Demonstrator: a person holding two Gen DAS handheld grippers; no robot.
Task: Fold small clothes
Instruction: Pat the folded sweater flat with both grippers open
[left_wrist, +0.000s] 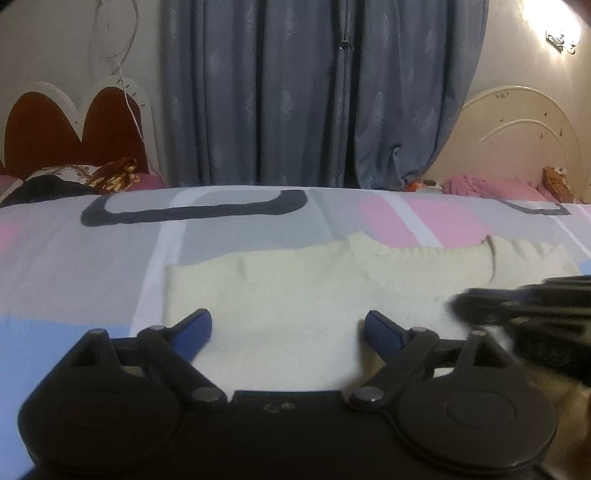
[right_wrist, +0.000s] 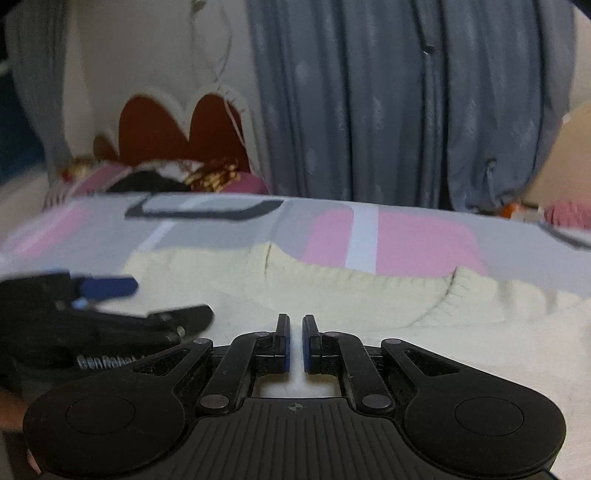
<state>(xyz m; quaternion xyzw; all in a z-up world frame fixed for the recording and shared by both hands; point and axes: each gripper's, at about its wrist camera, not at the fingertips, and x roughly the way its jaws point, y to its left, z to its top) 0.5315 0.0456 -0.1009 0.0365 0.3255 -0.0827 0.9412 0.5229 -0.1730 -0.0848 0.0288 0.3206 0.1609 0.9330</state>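
Sweater lies flat, seemingly just beyond left gripper.

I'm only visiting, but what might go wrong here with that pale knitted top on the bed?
The two tools are close together: the right tool, nearly shut, sits beside the open left tool, so they might bump. The cream sweater is loose knit, so a fingertip could snag it or pinch the bedsheet too.

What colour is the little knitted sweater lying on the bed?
Pale cream-yellow sweater, plain with ribbed edging; clearest in the left wrist view.
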